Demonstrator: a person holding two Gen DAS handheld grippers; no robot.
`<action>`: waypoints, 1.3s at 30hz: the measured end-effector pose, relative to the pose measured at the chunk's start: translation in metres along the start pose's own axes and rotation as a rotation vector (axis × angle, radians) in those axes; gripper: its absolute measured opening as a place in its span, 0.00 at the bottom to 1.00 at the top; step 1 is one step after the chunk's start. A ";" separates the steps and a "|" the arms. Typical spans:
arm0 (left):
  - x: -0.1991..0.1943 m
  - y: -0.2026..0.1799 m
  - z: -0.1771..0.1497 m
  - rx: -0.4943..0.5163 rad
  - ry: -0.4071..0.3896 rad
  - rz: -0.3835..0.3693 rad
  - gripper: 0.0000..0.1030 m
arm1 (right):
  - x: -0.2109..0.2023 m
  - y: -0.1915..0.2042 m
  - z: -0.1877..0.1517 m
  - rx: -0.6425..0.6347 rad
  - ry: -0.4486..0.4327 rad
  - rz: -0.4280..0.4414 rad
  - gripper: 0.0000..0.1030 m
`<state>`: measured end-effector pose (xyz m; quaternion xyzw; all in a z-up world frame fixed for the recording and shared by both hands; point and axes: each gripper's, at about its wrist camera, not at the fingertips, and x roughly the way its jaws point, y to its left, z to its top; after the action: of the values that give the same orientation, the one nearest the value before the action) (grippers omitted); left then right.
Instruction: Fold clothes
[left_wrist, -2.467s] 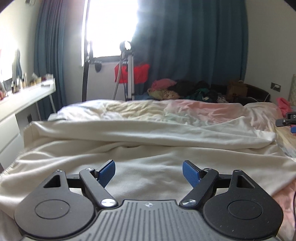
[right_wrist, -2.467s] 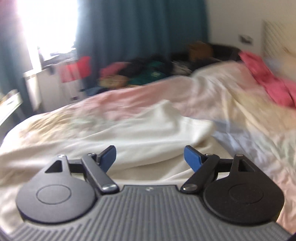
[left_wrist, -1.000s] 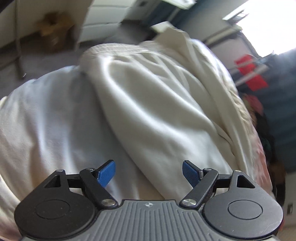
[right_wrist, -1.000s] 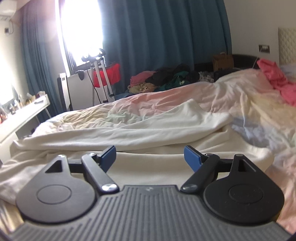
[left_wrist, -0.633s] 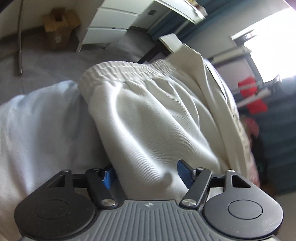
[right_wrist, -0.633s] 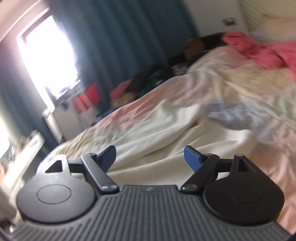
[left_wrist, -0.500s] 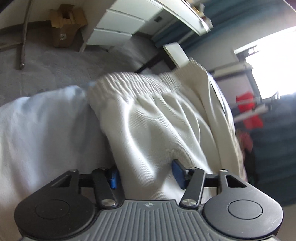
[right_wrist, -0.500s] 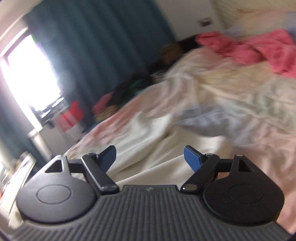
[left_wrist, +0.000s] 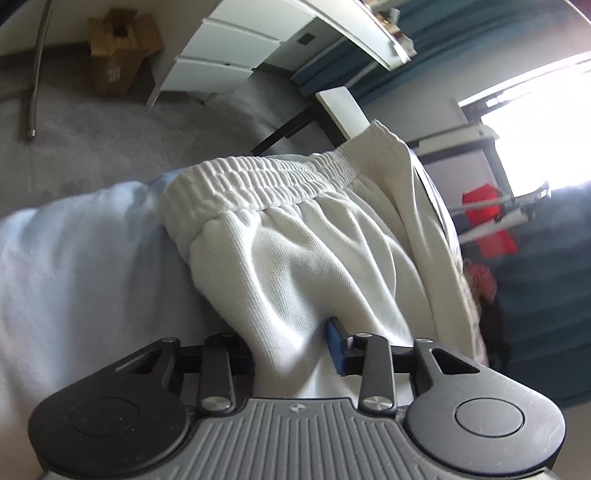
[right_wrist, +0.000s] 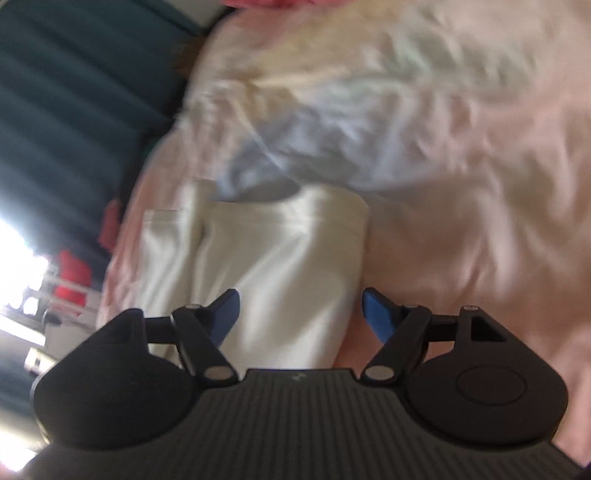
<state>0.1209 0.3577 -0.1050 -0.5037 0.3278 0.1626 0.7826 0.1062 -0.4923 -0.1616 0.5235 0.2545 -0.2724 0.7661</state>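
Gripping: left gripper (left_wrist: 291, 347) pinches a bunched fold of the white trousers (left_wrist: 303, 251), just below the waistband (left_wrist: 258, 181); one blue pad (left_wrist: 336, 345) shows, the other is hidden in cloth.
Trousers, left view: waist end lies on the bed edge over a pale sheet (left_wrist: 74, 266), floor (left_wrist: 92, 129) beyond.
Room, left view: cardboard box (left_wrist: 118, 62) by white drawers (left_wrist: 229, 55); red cloth (left_wrist: 487, 221) near the window.
Right gripper (right_wrist: 299, 314): spread wide, holding nothing, poised over a trouser leg (right_wrist: 280, 266).
Leg, right view: lies flat on the pinkish bedcover (right_wrist: 461, 184), its hem (right_wrist: 295, 206) farthest from the gripper; picture is blurred.
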 end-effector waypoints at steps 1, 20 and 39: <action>0.005 0.001 0.003 0.004 -0.008 0.000 0.28 | 0.007 0.002 -0.002 0.002 0.004 -0.006 0.64; -0.059 -0.057 0.008 0.157 -0.296 -0.144 0.06 | -0.071 0.060 0.000 -0.193 -0.303 0.111 0.05; 0.217 -0.277 0.086 0.405 -0.266 0.218 0.12 | 0.178 0.278 0.034 -0.542 -0.326 -0.050 0.06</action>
<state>0.4714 0.2959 -0.0387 -0.2727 0.3003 0.2416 0.8815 0.4283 -0.4665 -0.0868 0.2431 0.2042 -0.2937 0.9016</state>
